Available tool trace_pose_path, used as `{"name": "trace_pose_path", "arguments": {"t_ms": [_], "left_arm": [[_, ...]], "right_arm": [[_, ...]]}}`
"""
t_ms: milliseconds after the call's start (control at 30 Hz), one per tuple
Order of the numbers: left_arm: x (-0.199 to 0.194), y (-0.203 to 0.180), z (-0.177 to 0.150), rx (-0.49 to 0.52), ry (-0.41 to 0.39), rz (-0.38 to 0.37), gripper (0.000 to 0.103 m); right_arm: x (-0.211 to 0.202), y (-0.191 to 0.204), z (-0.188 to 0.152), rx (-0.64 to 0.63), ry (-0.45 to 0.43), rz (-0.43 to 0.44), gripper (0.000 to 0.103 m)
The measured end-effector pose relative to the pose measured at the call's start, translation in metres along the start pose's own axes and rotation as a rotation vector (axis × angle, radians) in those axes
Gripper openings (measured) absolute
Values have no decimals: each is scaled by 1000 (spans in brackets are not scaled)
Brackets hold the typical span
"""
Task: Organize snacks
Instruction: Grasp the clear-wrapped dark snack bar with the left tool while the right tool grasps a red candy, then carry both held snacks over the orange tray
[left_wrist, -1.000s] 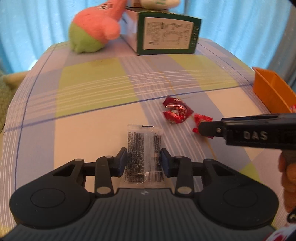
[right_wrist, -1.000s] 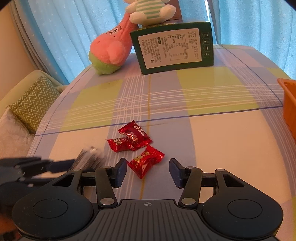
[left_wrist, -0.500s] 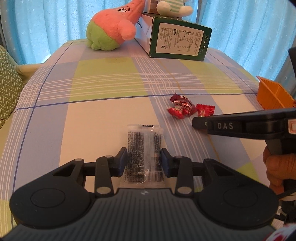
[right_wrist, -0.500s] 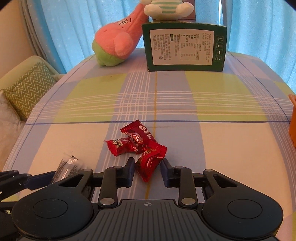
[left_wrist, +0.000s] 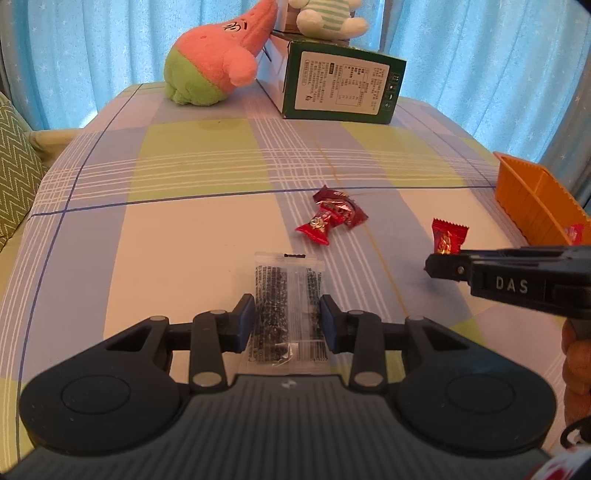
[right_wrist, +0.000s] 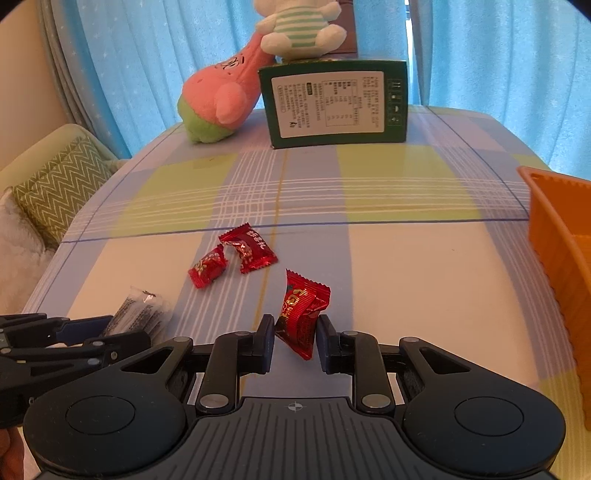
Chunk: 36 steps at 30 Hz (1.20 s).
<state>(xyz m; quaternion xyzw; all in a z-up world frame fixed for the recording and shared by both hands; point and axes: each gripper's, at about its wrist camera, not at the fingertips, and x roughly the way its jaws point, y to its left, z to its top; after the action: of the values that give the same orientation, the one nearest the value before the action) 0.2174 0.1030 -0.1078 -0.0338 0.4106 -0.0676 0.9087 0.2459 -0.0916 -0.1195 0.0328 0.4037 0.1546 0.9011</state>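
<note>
My left gripper (left_wrist: 287, 317) is shut on a clear snack packet with black print (left_wrist: 286, 295) and holds it above the table. My right gripper (right_wrist: 294, 334) is shut on a red candy (right_wrist: 301, 314), lifted off the table; that candy also shows in the left wrist view (left_wrist: 447, 238), at the right gripper's tip. Two more red candies (right_wrist: 236, 254) lie together on the plaid tablecloth ahead; they also show in the left wrist view (left_wrist: 334, 218). The left gripper with the packet (right_wrist: 142, 314) shows at the lower left of the right wrist view.
An orange basket (right_wrist: 554, 243) stands at the table's right edge, seen too in the left wrist view (left_wrist: 535, 199) with a red candy inside. A green box (right_wrist: 334, 105), a pink plush (right_wrist: 221, 99) and a striped plush (right_wrist: 299, 26) stand at the back. A cushion (right_wrist: 59, 188) lies left.
My right gripper closed on the nearest red candy and lifted it up and to the right, away from the other two. My left gripper kept its hold on the packet and rose.
</note>
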Motion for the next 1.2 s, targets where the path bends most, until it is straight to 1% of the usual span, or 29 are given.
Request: {"name": "trace_pose_path", "arguments": {"t_ms": [267,700,900,1200], "left_arm": [[-30,-28,-6,-12,-12,-14,34],[-100,-78,-27,-64,-30,-13,34],[-129,-100,-35,-57,-40,-17,34],[-153,-123,-43,-53,-44,-26,34]], "right_arm": [[-43,-6,-14,11,-15,-4,24],[-131,-19,-36,40,-68,-7,24],[-164,-25,-47,63,-82,7,24],[-201,-35,-60,76,-103,11,24]]}}
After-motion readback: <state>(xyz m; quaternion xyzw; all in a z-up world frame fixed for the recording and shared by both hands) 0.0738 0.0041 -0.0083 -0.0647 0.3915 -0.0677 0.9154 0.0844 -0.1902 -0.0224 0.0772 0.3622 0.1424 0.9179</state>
